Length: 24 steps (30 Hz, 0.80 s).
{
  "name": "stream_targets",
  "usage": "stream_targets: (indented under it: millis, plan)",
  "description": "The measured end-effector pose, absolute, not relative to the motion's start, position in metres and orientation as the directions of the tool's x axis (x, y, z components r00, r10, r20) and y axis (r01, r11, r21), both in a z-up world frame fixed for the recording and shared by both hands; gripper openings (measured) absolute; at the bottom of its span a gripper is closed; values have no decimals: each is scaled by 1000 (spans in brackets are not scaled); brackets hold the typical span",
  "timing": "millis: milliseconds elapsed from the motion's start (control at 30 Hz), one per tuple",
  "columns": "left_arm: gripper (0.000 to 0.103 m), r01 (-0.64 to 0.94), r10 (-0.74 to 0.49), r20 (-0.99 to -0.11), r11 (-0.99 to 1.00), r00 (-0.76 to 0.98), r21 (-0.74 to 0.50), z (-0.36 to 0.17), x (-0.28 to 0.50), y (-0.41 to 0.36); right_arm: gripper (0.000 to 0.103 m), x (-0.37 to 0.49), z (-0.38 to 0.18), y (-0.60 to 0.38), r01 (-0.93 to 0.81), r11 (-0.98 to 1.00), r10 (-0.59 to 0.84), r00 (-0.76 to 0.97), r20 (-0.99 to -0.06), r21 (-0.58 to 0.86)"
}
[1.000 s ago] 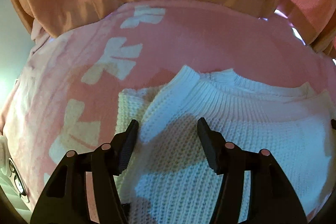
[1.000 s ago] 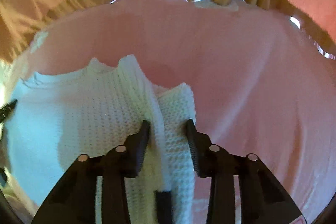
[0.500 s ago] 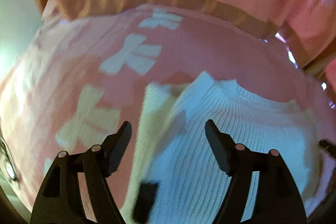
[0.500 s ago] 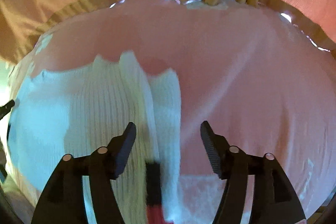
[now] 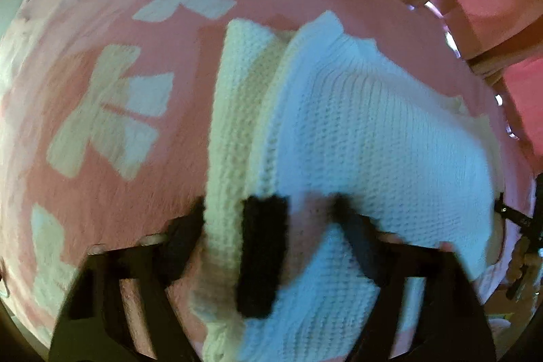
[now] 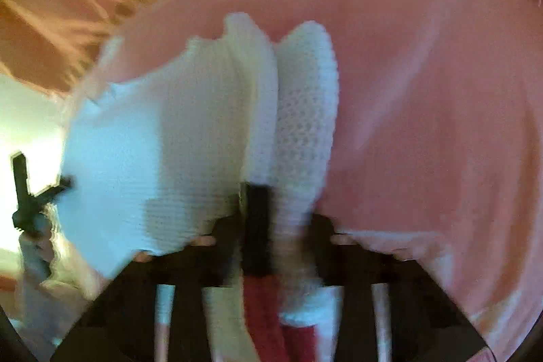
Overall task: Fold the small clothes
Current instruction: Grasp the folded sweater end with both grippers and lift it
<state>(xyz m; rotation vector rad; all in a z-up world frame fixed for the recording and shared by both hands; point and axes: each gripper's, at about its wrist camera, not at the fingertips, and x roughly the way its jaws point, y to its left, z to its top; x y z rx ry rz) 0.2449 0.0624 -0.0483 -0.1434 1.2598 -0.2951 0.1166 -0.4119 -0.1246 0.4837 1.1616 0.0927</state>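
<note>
The white sweater (image 5: 356, 131) lies on the pink blanket (image 5: 101, 158). Left gripper (image 5: 271, 212) and right gripper (image 6: 271, 219) each straddle a folded side edge, jaws spread. Bare blanket flanks both edges. White blanket markings are unreadable.

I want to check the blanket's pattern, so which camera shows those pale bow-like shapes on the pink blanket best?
The left wrist view: the pale shapes run in a row across the pink blanket, left of the white knit sweater. The right wrist view shows only plain pink blanket beside the sweater, no shapes.
</note>
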Motion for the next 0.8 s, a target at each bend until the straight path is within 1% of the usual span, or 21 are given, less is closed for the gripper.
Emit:
stream_targets:
  millis: [33,67,100,200,267,333,400,433,467,500,567,600,633,667,700,733,767,800]
  plan:
    - [24,138,-360,-899,932,248,-335,-44,245,62,19,116,-120,-411,182,891,315,410,-856,415]
    - [22,114,-378,-892,926,247,-361,-40,243,64,18,113,-112,-410,174,896,305,426,-852,408]
    - [21,103,-378,-888,926,260,-364,-33,240,65,17,110,-98,-410,155,901,299,454,-840,405]
    - [21,124,-423,-857,906,294,-405,-3,226,68,16,88,-54,-427,109,871,353,541,-764,479]
    - [20,114,-469,-840,883,272,-456,2,214,75,16,71,-38,-438,104,885,321,570,-756,454]
    - [20,85,-470,-855,882,219,-463,-16,207,76,17,64,-49,-451,164,892,271,550,-790,420]
    - [20,53,-435,-890,900,138,-432,-43,208,67,19,73,-84,-461,225,895,254,451,-856,385]
    - [21,53,-404,-908,915,114,-400,-56,209,60,20,79,-109,-459,253,907,229,372,-900,335]
    - [22,72,-387,-914,922,125,-381,-56,208,55,26,84,-124,-452,250,924,205,316,-926,290]
    - [22,94,-368,-919,929,143,-357,-52,206,51,27,86,-122,-447,233,936,182,319,-930,263]
    - [27,98,-357,-919,933,166,-345,-46,203,49,31,84,-93,-436,224,963,55,377,-925,148]
    - [27,85,-361,-917,932,168,-352,-45,204,50,38,80,-75,-430,226,969,-6,431,-902,101]
    - [30,67,-366,-913,931,179,-360,-44,202,50,38,72,-52,-419,209,975,-47,506,-861,69]
    - [39,63,-363,-912,932,192,-358,-45,203,50,38,70,-37,-409,184,980,-43,552,-833,71]
    - [44,60,-347,-913,938,214,-342,-43,203,49,38,69,-26,-395,143,985,-4,591,-806,101]
    - [55,54,-316,-913,948,257,-313,-41,203,46,33,71,-18,-375,56,983,103,616,-781,173]
    - [63,51,-304,-912,952,275,-302,-40,204,48,17,75,-18,-366,9,978,162,608,-777,211]
    - [65,48,-296,-910,954,289,-295,-41,206,47,0,81,-21,-352,-44,967,229,585,-778,252]
